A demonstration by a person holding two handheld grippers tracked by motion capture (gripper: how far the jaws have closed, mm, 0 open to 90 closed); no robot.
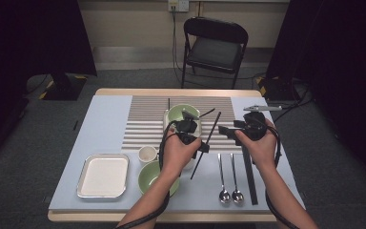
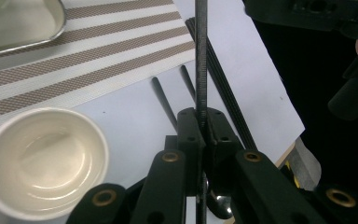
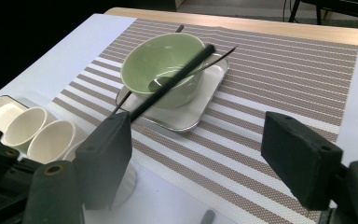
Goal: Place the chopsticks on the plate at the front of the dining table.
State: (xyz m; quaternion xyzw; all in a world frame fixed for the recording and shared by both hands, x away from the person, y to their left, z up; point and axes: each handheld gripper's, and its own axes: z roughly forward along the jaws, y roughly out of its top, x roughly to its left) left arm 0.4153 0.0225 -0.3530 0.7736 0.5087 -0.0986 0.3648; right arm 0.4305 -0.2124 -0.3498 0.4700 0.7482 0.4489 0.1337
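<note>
From the high view, the left gripper point(image 1: 201, 146) holds one black chopstick point(image 1: 207, 143) up off the table. The stick slants from near the green bowl point(image 1: 181, 113) down toward the person. The right gripper point(image 1: 226, 130) waits just beside the stick, near its top end. It looks ready to help, maybe to take the stick or steady it. Two spoons point(image 1: 230, 179) lie side by side on the blue table cover point(image 1: 102, 119), and one more chopstick point(image 1: 249, 174) lies next to them. They seem laid out neatly, like places for dinner. A white tray point(image 1: 104, 175) sits on the left.

In the left gripper view, the two black jaws are pressed tight on the chopstick point(image 2: 201, 70), pinching it in the middle so it does not slip. The stick stands straight up between them. A white cup point(image 2: 42, 161) sits close by on the left.

In the right gripper view, the two jaws stand wide apart with nothing between them. Past them sits the green bowl point(image 3: 164, 67) on a small tray point(image 3: 200, 109), on the striped mat point(image 3: 284, 79). The held chopstick point(image 3: 168, 84) crosses in front of the bowl. Two white cups point(image 3: 39, 133) sit at the left.
</note>
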